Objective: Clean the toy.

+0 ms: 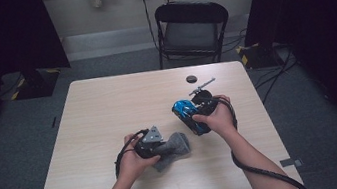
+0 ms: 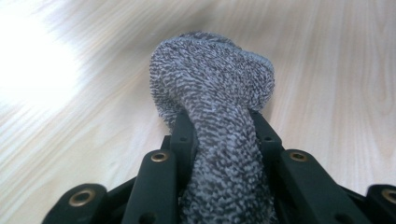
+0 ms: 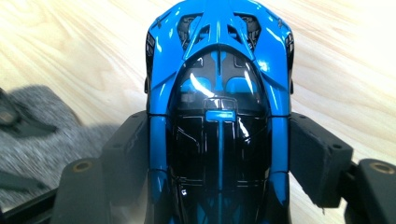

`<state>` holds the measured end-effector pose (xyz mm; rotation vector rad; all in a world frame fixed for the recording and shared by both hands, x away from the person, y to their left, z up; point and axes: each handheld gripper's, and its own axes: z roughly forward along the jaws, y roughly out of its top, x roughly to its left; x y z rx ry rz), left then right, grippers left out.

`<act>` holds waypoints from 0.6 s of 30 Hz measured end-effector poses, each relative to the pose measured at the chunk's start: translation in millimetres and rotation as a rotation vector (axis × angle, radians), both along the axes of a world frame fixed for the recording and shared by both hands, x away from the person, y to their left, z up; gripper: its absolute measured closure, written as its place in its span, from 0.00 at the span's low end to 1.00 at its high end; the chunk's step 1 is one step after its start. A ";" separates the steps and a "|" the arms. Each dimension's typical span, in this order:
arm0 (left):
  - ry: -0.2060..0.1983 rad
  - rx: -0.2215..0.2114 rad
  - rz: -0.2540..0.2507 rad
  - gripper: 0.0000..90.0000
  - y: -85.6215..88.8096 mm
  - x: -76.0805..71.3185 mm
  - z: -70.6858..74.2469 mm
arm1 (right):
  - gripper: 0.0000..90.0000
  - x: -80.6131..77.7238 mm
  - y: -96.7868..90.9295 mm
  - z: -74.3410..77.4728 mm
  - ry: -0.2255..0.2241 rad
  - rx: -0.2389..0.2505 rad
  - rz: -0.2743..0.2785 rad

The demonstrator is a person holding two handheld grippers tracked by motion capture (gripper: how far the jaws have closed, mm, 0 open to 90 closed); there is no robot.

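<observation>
Holding a blue toy car (image 3: pixel 218 107) clamped by its flanks in my right gripper (image 1: pixel 191 116), I have it above the desk (image 1: pixel 108 108) right of centre, its long axis running along the jaws. My left gripper (image 1: pixel 176 144) is pinched shut on a bunched grey cloth (image 2: pixel 212 98) near the desk's front edge. That cloth lies just left of the car, toward the front edge.

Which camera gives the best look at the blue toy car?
The right gripper view: the toy car is close up between the right claw's pads, roof and windows sharp. The high view shows it small in that hand. The left gripper view shows a grey cloth.
</observation>
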<state>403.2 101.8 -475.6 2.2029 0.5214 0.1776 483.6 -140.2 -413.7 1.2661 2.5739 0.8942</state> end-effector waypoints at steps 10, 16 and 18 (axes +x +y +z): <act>-0.013 0.007 0.050 0.77 20.8 7.2 6.9 | 0.32 -0.6 -20.9 -9.5 0.014 -0.030 -0.033; -0.025 0.008 0.088 0.77 37.0 10.3 13.3 | 0.32 -0.6 -33.2 -12.3 0.017 -0.036 -0.053; -0.030 0.006 0.099 0.77 41.9 10.6 15.4 | 0.32 0.0 -35.2 -11.9 0.017 -0.031 -0.054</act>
